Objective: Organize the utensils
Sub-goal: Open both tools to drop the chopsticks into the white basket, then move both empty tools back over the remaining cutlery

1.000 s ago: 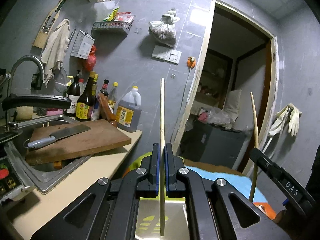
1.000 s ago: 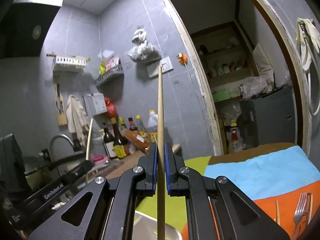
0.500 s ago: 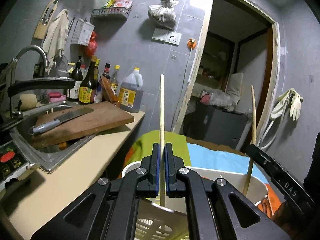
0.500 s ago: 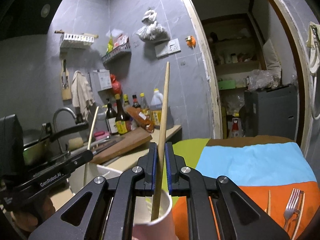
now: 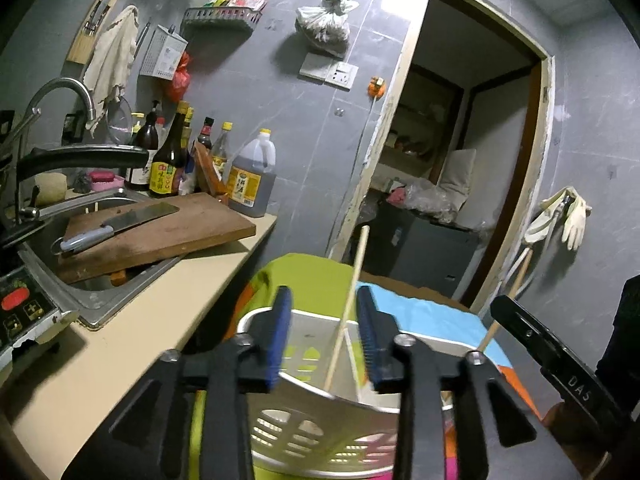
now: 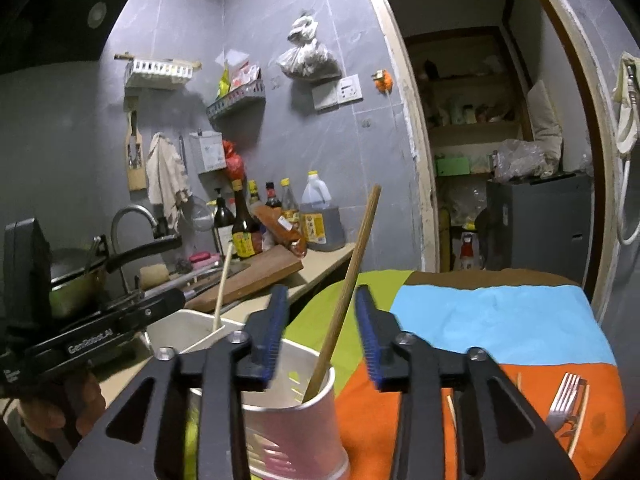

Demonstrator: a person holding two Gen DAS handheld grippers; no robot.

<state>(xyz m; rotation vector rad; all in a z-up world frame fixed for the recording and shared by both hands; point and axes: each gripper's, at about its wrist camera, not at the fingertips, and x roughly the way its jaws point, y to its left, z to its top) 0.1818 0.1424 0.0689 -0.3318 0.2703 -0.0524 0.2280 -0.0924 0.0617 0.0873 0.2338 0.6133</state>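
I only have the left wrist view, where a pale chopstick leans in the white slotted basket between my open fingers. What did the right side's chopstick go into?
Observer: Into a pink paper cup; the darker wooden chopstick leans in it, tip on the cup's inner wall.
Operator: Is the right gripper holding it?
Observer: No. The right gripper is open, and the stick stands free between the blue pads, touching neither.
Operator: Anything left to sort?
Observer: Yes. A metal fork lies on the orange patch of the colour-block cloth, with thin pale sticks beside it.
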